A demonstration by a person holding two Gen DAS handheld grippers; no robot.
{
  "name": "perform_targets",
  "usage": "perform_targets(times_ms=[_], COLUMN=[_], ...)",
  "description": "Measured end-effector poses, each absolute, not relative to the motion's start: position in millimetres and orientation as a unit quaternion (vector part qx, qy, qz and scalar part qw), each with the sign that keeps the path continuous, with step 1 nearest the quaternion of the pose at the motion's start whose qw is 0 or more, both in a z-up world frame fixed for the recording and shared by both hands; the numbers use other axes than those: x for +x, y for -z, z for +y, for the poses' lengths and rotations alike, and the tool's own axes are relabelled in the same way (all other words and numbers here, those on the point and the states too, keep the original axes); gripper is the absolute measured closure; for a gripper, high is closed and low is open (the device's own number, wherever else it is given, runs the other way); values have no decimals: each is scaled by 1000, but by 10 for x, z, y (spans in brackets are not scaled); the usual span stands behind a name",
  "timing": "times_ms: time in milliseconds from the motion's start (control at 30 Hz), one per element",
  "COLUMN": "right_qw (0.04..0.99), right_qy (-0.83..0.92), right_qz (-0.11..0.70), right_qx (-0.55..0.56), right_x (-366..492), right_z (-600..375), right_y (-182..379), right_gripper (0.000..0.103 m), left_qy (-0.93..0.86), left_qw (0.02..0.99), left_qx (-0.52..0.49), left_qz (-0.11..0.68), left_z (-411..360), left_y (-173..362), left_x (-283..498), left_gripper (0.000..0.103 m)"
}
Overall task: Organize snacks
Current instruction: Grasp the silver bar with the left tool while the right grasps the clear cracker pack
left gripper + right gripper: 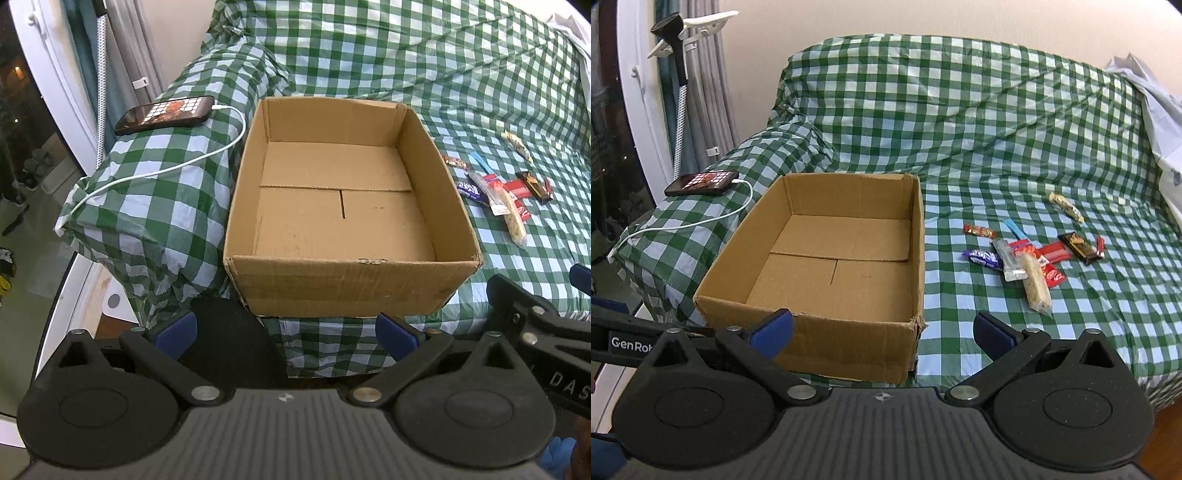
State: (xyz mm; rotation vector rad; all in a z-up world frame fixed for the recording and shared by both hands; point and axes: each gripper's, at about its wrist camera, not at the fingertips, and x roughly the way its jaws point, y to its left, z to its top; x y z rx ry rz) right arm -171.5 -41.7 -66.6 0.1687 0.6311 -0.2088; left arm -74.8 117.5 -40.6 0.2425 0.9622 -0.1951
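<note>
Box: the cardboard box [820, 266] sat empty on the checkered cover [997, 332].
Snacks: the whole pile [1030, 258] lay right of it, untouched.
Claws: left gripper [288, 332] and right gripper [882, 332] both gaped, holding nothing.
Progress: basically zero, everything left to move.

Both wrist views face the sofa (sharing the cardboard box [347, 206]) from nearby.

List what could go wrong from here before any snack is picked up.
The wrapped snack bars overlap in a loose pile, so the open right gripper may pinch two at once. The empty brown cardboard box sits at the edge of the checked green cloth; a nudge might tip it off.
</note>
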Motion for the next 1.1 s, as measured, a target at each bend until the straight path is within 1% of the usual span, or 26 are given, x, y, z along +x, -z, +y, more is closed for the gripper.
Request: perform_targets(times_ms=[300,533,733,967,1100], right_qw=[929,920,907,879,878], right_qy=[124,148,216,298,298], right_qz=[316,314,294,285,299], right_qx=[145,182,209,239,226], right_x=[-1685,-1680,-1780,-1951,-1731], right_z=[-734,-1046,-1603,-2340,-2734], right_y=[802,881,933,1178,1389], right_gripper=[0,0,0,0,0], left_qy=[92,106,130,173,169], left_qw=[866,859,855,839,839], left_qx=[145,164,190,209,214], left_qz=[469,474,464,472,471], left_z=[957,637,162,-496,-763], left_y=[476,500,467,502,500], left_x=[-660,-573,-478,-367,-219], left_gripper=[0,0,0,0,0])
